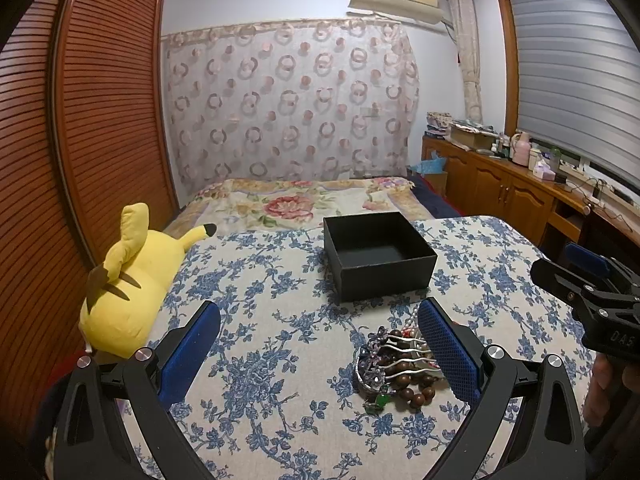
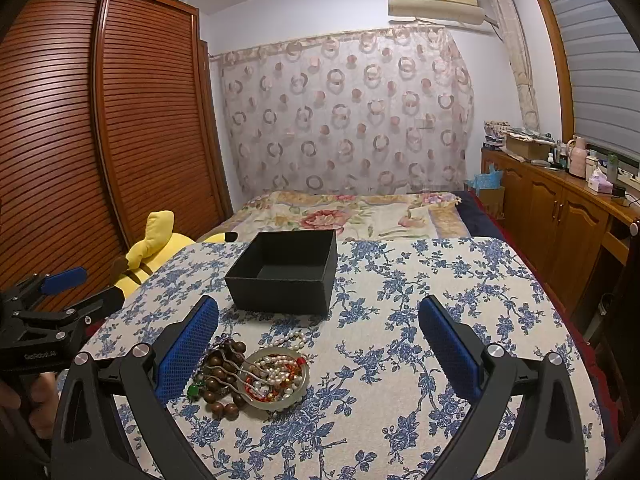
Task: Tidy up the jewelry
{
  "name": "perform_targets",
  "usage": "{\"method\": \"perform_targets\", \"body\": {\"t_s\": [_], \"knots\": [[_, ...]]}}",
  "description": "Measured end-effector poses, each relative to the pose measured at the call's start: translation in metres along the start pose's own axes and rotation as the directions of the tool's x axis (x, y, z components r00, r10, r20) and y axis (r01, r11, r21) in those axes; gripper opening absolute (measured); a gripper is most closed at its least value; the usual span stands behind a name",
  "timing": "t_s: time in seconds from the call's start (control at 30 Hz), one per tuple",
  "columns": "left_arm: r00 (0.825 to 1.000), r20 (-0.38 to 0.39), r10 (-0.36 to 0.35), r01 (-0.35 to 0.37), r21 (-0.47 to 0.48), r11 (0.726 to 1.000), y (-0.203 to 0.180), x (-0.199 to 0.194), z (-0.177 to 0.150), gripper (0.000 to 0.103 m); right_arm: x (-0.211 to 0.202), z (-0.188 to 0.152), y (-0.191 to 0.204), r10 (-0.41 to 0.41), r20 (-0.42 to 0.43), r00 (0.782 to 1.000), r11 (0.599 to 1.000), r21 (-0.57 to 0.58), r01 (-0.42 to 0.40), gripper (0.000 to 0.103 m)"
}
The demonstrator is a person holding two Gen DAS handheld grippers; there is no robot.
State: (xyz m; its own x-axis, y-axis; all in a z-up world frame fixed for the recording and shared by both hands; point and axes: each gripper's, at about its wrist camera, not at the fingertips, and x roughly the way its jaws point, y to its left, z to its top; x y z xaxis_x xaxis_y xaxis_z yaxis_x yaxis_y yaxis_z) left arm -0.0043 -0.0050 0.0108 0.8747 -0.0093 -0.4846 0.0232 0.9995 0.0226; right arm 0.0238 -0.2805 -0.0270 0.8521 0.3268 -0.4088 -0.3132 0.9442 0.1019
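Observation:
A pile of jewelry [image 1: 394, 368] lies on the blue-flowered tablecloth: brown wooden beads [image 2: 218, 376], a pale bangle [image 2: 278, 378], pearl strands [image 2: 298, 338], a wavy silver hairpin and a green bead. Behind it stands an open black box [image 1: 378, 256] with nothing visible inside; the same box [image 2: 284, 270] appears in the right wrist view. My left gripper [image 1: 320, 316] is open, its right finger beside the pile. My right gripper [image 2: 320, 312] is open too, its left finger touching the pile's left edge. Nothing is held.
A yellow plush toy [image 1: 128, 284] lies off the table's left edge by a wooden louvred wardrobe [image 1: 80, 120]. A bed with a floral cover [image 1: 296, 204] lies beyond the table. Wooden cabinets [image 2: 560, 216] with bottles run along the right wall.

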Motion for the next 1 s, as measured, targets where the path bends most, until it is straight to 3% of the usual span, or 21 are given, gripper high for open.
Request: {"method": "perform_targets", "body": {"t_s": [1.0], "knots": [[1.0,0.0,0.001,-0.001,0.001,1.0,-0.0007,0.0002,-0.0005,0.095,0.0026,-0.0035,0.0018,0.011,-0.01,1.0,1.0,-0.003,-0.011,0.101]]}}
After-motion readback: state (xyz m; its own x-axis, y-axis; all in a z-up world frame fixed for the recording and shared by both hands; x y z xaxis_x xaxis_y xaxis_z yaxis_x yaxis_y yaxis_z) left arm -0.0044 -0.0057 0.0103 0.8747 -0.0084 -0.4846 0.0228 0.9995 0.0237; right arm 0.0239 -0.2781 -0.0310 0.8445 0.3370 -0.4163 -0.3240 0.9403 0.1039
